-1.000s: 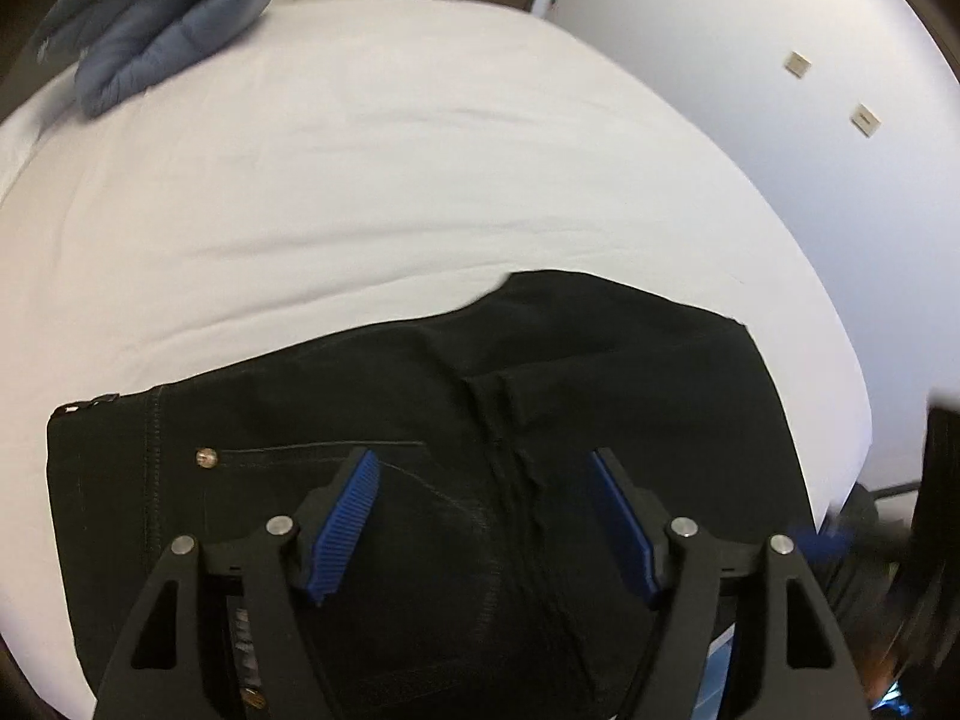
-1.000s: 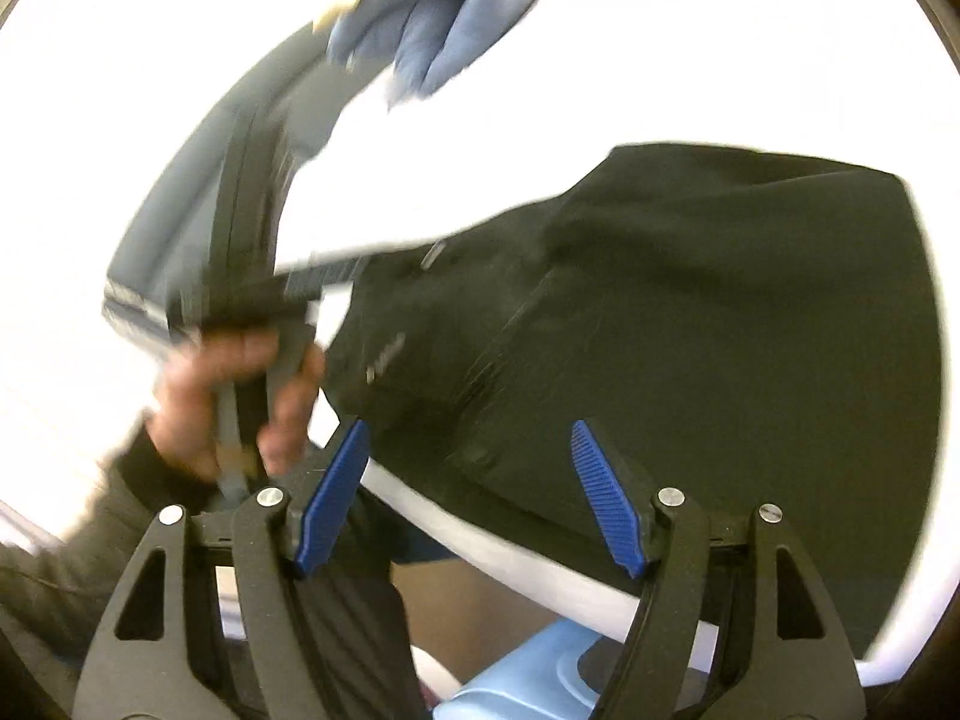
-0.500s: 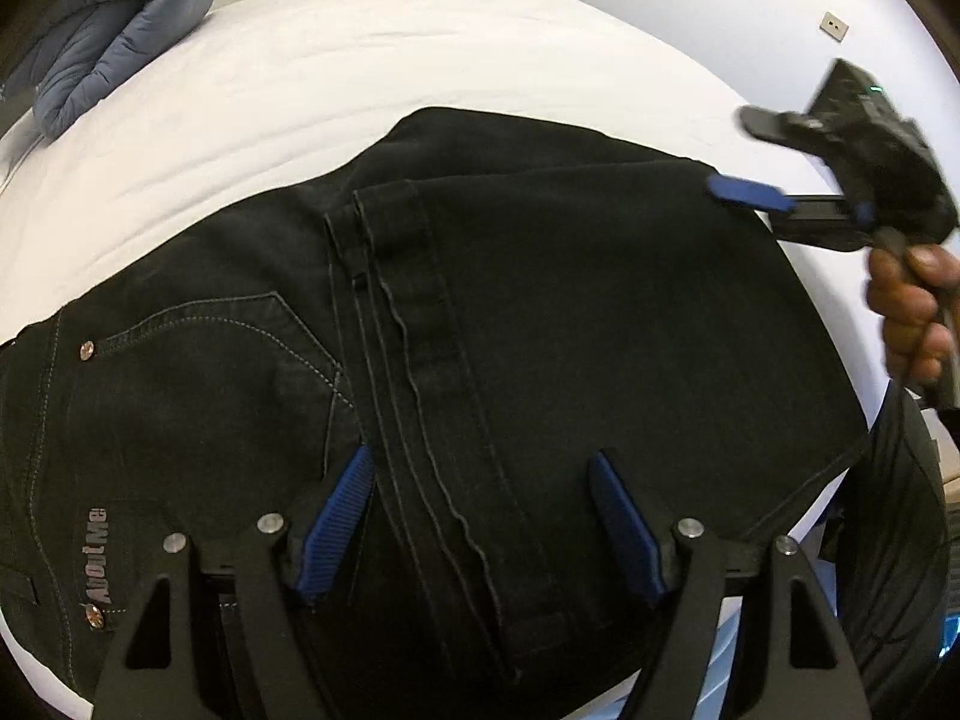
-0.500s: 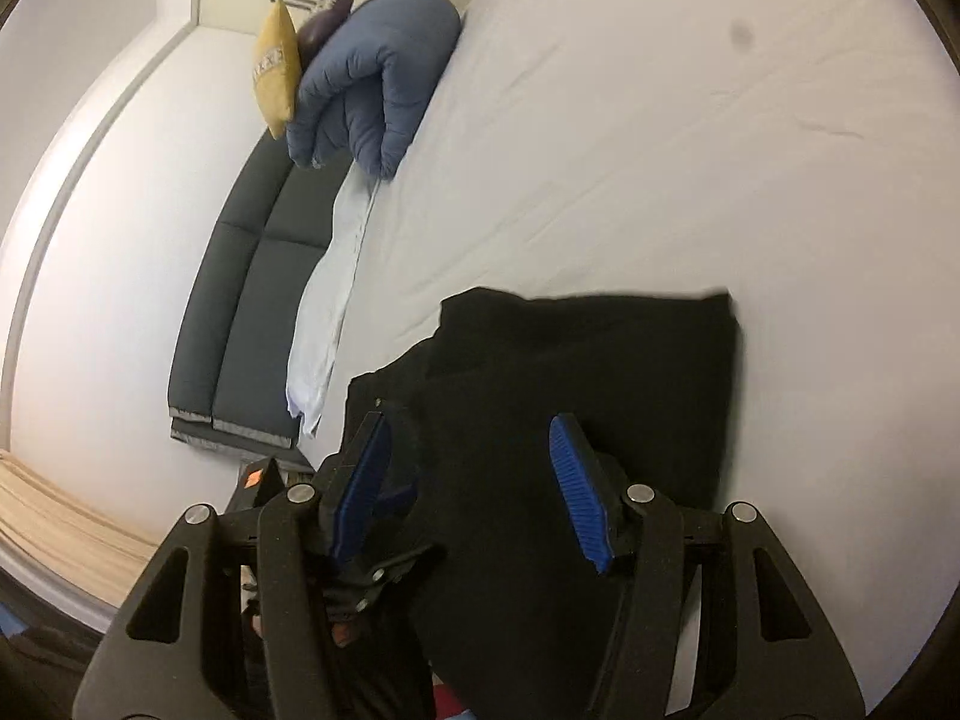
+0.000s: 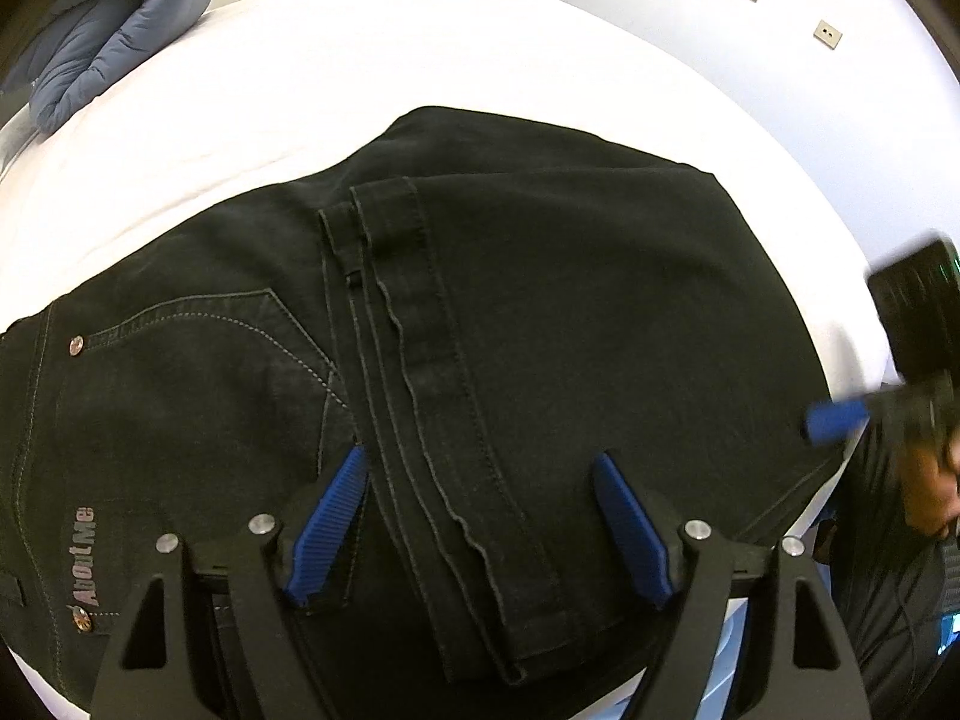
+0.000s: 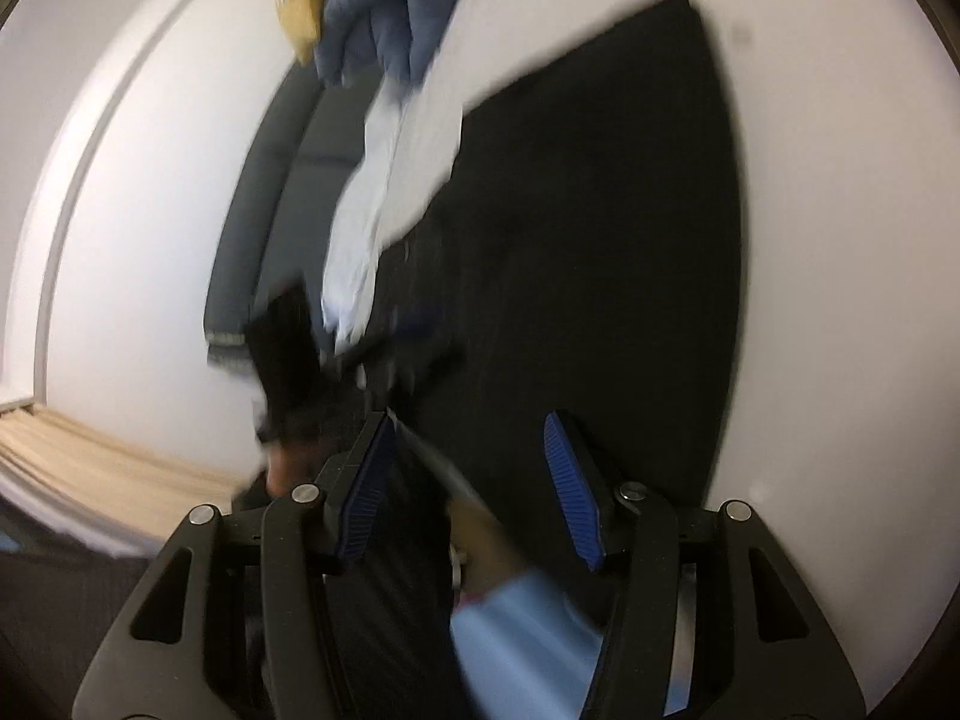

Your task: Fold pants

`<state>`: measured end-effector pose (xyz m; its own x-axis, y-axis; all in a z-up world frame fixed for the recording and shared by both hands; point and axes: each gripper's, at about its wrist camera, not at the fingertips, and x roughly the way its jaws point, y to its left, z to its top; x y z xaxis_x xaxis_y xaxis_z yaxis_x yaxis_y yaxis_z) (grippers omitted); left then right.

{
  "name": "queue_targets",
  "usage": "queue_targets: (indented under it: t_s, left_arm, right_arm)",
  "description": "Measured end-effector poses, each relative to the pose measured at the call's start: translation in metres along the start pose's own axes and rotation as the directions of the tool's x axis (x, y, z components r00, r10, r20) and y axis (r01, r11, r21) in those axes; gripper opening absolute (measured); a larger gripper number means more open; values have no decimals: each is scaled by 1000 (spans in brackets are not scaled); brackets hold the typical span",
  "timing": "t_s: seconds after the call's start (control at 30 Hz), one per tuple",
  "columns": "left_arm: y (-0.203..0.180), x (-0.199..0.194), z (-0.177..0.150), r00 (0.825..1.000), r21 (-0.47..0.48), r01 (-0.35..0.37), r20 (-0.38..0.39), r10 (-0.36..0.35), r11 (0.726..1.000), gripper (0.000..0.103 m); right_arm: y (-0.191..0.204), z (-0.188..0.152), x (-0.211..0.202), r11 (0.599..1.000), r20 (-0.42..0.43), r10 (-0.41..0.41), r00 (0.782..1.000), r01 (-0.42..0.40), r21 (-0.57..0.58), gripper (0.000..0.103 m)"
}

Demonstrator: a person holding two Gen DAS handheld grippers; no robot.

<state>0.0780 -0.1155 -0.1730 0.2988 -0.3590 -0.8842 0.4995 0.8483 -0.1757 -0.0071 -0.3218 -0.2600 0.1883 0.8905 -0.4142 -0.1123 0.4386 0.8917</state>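
While the white-sheeted bed [image 5: 420, 60] fills most of both views, the black denim pants [image 5: 540, 330] lie folded flat on its near edge, leg hems laid across the seat and back pocket. Rolled blue-grey quilted duvet [image 5: 114, 30] sits at the far end of the bed, a yellow cushion [image 6: 297, 6] beside it, dark grey headboard [image 6: 264, 210] behind. Left tool [image 5: 480, 531]: blue pads apart, jaws just been opening, poised over the hem seams, nothing pinched. Right tool [image 6: 471, 486]: view blurred, jaws just been closing but pads apart, over the pants' edge, no cloth gripped.
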Motion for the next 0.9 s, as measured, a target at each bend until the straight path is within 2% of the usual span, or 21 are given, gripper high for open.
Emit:
queue_targets:
  t_s: [0.1, 0.2, 0.27, 0.33, 0.4, 0.43, 0.47, 0.5, 0.53, 0.57, 0.6, 0.67, 0.7, 0.77, 0.87, 0.9]
  left_arm:
    - [-4, -1, -6, 1000, -4, -9, 11, 9, 1000, 80]
    - [-3, -11, -11, 999, -45, -1, 44, 3, 999, 80]
    - [3, -21, -15, 996, -120, 36, 79, -27, 992, 80]
    - [15, -36, -23, 990, -205, 73, 136, -46, 976, 80]
    - [30, -55, -35, 979, -295, 101, 199, -43, 950, 81]
    - [40, -65, -43, 972, -339, 114, 231, -35, 934, 83]
    - [51, -76, -53, 964, -386, 126, 264, -21, 914, 87]
    - [61, -85, -60, 959, -422, 131, 284, -6, 897, 88]
    - [75, -96, -71, 952, -468, 137, 307, 15, 873, 90]
    - [87, -105, -80, 946, -502, 141, 323, 34, 853, 90]
    - [104, -118, -92, 937, -551, 150, 345, 61, 821, 90]
    - [133, -131, -107, 919, -620, 174, 382, 101, 765, 94]
    - [151, -139, -121, 907, -673, 187, 398, 138, 716, 96]
    - [174, -146, -138, 899, -749, 201, 397, 184, 632, 98]
    - [198, -146, -155, 889, -803, 267, 419, 186, 533, 98]
    - [205, -143, -161, 887, -823, 291, 423, 184, 488, 98]
  right_arm:
    - [13, -12, -16, 1000, -19, -2, 1000, 1, -10, 54]
    - [44, 4, -23, 996, 68, 68, 995, -64, -56, 54]
    - [60, 25, -27, 987, 125, 152, 980, -143, -78, 54]
    - [66, 43, -17, 981, 130, 184, 974, -174, -89, 54]
    - [49, 57, 0, 990, 115, 138, 984, -134, -40, 58]
    - [34, 60, 11, 997, 96, 78, 992, -79, 10, 68]
    - [15, 62, 28, 996, 50, -30, 998, 26, 83, 63]
    - [2, 61, 36, 991, 43, -102, 994, 98, 96, 53]
    - [6, 60, 33, 991, 64, -119, 991, 115, 67, 47]
    - [9, 60, 31, 991, 56, -121, 991, 118, 64, 48]
    - [14, 60, 30, 991, 48, -118, 992, 114, 77, 50]
    - [21, 61, 26, 992, 58, -54, 997, 47, 119, 57]
    - [27, 62, 27, 992, 72, -27, 997, 18, 121, 58]
    - [43, 66, 26, 994, 110, 38, 993, -49, 98, 64]
    - [64, 77, 40, 986, 109, 129, 986, -139, 93, 65]
    - [76, 81, 51, 983, 97, 154, 983, -162, 88, 65]
